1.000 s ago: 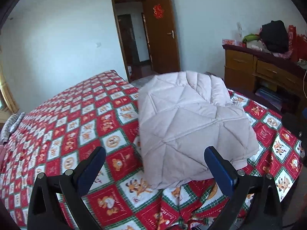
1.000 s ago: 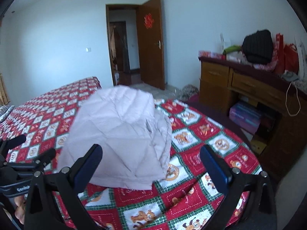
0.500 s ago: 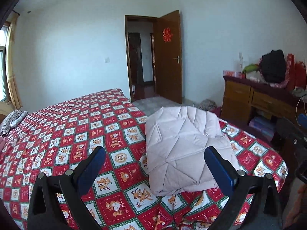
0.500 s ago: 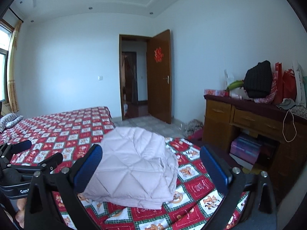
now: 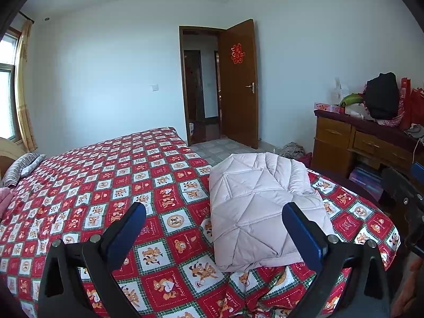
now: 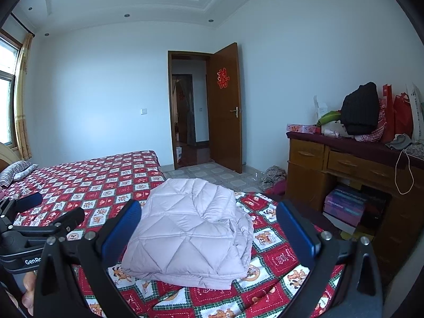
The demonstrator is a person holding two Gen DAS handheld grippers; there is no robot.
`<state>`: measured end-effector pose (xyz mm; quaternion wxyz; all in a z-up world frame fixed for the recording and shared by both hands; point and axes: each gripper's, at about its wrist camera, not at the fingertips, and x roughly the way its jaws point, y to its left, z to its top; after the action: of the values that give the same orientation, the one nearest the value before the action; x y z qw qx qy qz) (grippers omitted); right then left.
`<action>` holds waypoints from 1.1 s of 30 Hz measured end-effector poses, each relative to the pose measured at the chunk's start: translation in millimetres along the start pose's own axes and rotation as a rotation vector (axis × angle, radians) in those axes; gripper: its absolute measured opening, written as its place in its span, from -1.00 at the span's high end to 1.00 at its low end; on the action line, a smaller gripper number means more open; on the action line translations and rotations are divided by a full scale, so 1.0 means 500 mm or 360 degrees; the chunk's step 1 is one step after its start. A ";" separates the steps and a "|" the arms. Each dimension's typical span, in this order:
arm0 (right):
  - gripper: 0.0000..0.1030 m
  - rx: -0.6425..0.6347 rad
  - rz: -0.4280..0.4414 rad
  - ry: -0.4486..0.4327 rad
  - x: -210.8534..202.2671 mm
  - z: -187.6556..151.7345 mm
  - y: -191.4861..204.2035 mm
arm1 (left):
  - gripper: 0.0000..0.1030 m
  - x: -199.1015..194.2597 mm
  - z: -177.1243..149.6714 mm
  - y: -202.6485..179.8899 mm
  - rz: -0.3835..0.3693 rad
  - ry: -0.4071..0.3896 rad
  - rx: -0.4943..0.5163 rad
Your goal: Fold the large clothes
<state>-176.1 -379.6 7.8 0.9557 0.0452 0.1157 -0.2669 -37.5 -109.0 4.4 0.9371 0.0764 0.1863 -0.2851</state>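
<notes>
- Quilted pale down jacket point(image 5: 261, 206) lies folded in a compact bundle on the patterned bedspread point(image 5: 106, 185); folding looks finished.
- Left gripper point(image 5: 213, 234) and right gripper point(image 6: 208, 230) both gape, empty, clear of it.
- Underside layers hidden; tidiness there uncertain.

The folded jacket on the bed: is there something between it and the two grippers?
Nothing visible. The folded jacket lies alone on the bedspread; left gripper and right gripper are open, with only bare bedspread between.
</notes>
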 end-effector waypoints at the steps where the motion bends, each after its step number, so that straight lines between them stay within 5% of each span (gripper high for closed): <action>1: -1.00 0.0001 0.0000 0.0000 0.000 0.000 0.000 | -0.99 0.000 0.000 0.000 -0.0001 0.0000 0.0000; 33: -1.00 0.0016 -0.0031 -0.0010 -0.015 0.002 0.006 | -0.99 0.003 0.003 0.004 0.0118 -0.0062 0.0024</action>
<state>-180.2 -373.5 10.8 0.9532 0.0480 0.1117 -0.2770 -35.0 -108.4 5.1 0.9499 0.0848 0.1628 -0.2531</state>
